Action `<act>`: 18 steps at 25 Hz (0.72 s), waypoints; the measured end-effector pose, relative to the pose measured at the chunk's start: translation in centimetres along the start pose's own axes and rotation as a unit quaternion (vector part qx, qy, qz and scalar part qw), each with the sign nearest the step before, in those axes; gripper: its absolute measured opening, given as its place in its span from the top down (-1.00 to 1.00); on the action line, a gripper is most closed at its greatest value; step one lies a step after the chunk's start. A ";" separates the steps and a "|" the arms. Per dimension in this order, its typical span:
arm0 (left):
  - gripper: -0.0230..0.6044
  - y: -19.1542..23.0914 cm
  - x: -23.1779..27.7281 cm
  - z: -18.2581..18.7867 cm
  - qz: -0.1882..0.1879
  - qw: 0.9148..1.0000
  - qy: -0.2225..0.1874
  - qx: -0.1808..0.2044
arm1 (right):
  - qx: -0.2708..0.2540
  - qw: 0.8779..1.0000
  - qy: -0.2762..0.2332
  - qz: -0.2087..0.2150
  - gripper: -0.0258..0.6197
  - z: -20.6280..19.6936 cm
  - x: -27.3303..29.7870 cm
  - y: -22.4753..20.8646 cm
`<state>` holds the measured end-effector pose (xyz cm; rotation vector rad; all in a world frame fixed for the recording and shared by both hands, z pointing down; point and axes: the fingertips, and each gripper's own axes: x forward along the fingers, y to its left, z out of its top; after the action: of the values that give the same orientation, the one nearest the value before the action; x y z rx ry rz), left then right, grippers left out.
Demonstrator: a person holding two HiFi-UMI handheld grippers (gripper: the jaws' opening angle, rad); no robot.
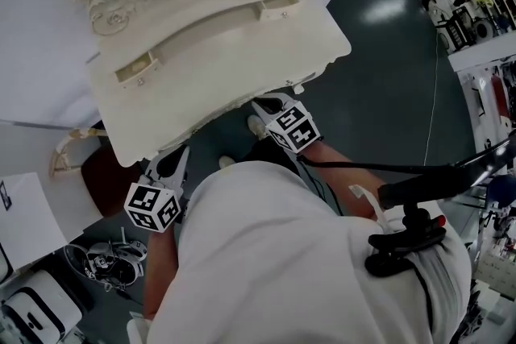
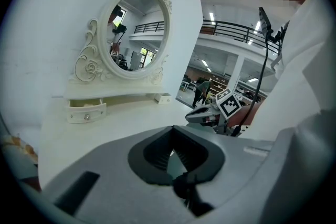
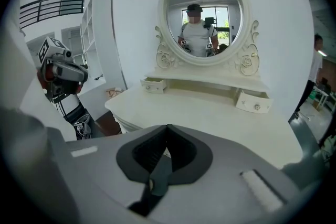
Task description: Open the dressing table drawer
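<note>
Dressing table drawer (image 3: 255,102) slightly out at back of cream counter (image 3: 210,115), under oval mirror (image 3: 203,13). White wall (image 3: 283,18) behind, dark floor (image 1: 387,93) around. Left hand-held gripper (image 2: 172,131) and right hand-held gripper (image 3: 167,128) closed, empty, off the front edge.

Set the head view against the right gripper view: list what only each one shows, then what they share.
Only the head view: the marker cube on the right gripper. Only the right gripper view: the person reflected in the mirror, and the right gripper's jaws closed together on nothing. Both: the dressing table, its two small drawers pulled slightly out, and the left gripper.
</note>
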<state>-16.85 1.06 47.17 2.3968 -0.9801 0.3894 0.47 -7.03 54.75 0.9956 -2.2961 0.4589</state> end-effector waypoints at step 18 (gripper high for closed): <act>0.92 -0.5 1.7 0.1 -0.011 1.000 0.012 0.000 | 0.006 1.000 0.003 -0.001 0.92 -0.5 -0.4 -1.0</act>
<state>-15.31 0.35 47.66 2.3956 -0.9418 0.4086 1.65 -7.23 54.96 1.0011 -2.2887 0.4761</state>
